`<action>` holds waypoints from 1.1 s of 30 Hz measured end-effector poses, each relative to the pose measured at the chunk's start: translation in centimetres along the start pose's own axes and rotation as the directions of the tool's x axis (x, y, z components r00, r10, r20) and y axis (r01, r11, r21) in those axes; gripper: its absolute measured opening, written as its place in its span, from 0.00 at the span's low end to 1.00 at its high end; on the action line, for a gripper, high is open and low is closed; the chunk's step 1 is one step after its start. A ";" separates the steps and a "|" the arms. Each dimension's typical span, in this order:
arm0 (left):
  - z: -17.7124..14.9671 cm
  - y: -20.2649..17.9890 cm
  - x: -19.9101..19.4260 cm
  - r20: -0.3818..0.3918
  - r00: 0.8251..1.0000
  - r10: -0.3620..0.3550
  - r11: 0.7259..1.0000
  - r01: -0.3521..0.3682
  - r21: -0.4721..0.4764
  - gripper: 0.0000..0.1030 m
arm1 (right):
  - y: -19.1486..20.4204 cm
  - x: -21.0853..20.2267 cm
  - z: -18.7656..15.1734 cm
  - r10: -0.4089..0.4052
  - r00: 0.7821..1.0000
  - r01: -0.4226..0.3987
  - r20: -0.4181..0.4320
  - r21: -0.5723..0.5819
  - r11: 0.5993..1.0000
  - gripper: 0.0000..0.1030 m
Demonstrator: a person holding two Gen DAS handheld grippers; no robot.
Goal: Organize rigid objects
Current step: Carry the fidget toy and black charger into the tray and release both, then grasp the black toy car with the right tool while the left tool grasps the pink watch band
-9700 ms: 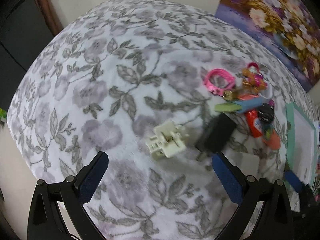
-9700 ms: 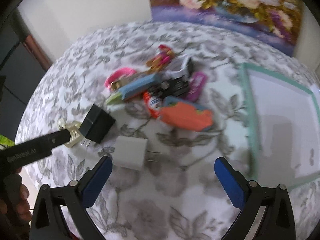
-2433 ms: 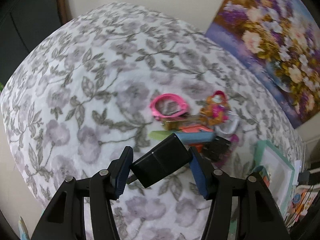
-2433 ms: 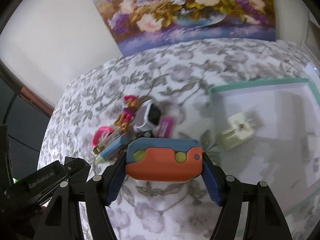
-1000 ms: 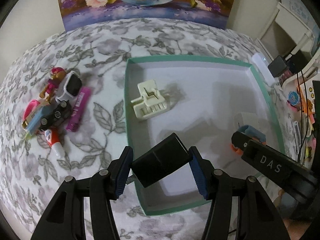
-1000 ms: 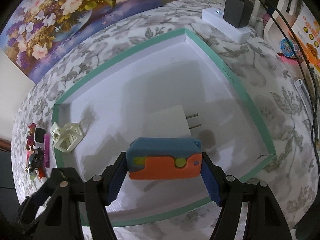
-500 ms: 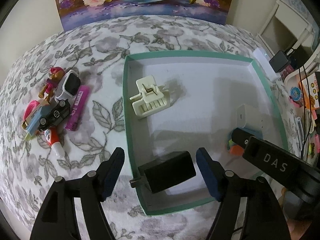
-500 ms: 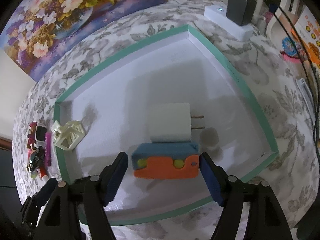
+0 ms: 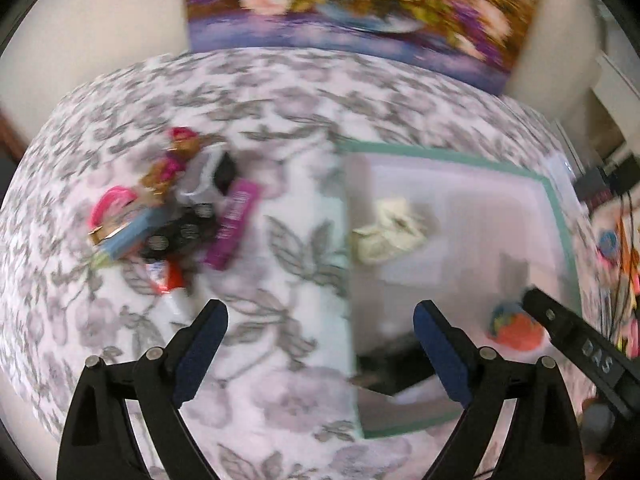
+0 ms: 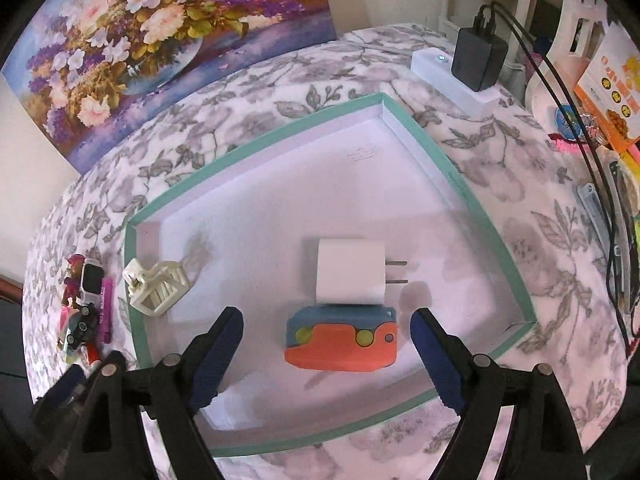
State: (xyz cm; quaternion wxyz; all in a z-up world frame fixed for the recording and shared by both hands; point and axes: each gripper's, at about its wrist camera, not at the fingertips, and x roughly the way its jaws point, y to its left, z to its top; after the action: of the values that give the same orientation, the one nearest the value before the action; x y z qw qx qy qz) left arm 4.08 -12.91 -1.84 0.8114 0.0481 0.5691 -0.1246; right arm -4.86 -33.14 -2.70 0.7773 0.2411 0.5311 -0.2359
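My right gripper (image 10: 326, 320) hangs over the teal-rimmed tray (image 10: 460, 188), its jaws opening. The orange and blue toy (image 10: 340, 340) lies on the tray floor between them, untouched by the pads, against the white charger (image 10: 348, 272). A cream hair clip (image 10: 156, 288) sits in the tray's left corner. In the blurred left wrist view my left gripper (image 9: 320, 320) is opening with nothing between its jaws, straddling the tray's left rim (image 9: 348, 264). The black charger (image 9: 396, 364) lies in the tray near its right finger. A pile of small objects (image 9: 180, 220) waits on the cloth to the left.
The pile holds a pink bracelet (image 9: 112, 204), a purple stick (image 9: 236, 224), a toy car and a red tube. A white power strip with a black adapter (image 10: 476, 60) and cables stands beyond the tray. A flower painting (image 10: 160, 20) leans at the back. Clutter (image 10: 608, 92) lines the right edge.
Both grippers opened and let go: the black charger and the orange toy now lie in the tray. The left gripper swung left towards the pile; the right stayed put.
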 end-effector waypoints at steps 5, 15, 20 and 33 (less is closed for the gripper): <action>0.8 3.8 -0.3 0.023 0.998 0.052 0.994 -0.050 -0.099 0.92 | 1.4 0.3 -0.4 0.000 1.000 0.000 -0.002 -0.035 0.999 0.98; 2.3 12.3 -1.3 0.069 0.995 0.075 0.948 -0.050 -0.315 0.93 | 6.4 -1.2 -0.7 0.047 0.995 -0.034 0.086 -0.143 0.989 1.00; 3.0 15.8 -2.3 0.103 0.990 0.092 0.929 -0.048 -0.367 0.93 | 9.4 -2.6 -0.6 0.123 0.981 -0.093 0.148 -0.198 0.976 1.00; 2.9 22.7 -1.0 0.040 0.998 0.053 0.880 -0.027 -0.474 0.93 | 20.5 -0.3 -3.2 0.271 0.960 -0.220 0.065 -0.422 0.880 1.00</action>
State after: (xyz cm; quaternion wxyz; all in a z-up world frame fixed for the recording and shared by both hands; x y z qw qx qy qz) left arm 12.19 8.55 -1.34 0.8155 -0.1431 0.5598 0.0337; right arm 5.57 -15.26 -0.87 0.8651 0.1231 0.4852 -0.0330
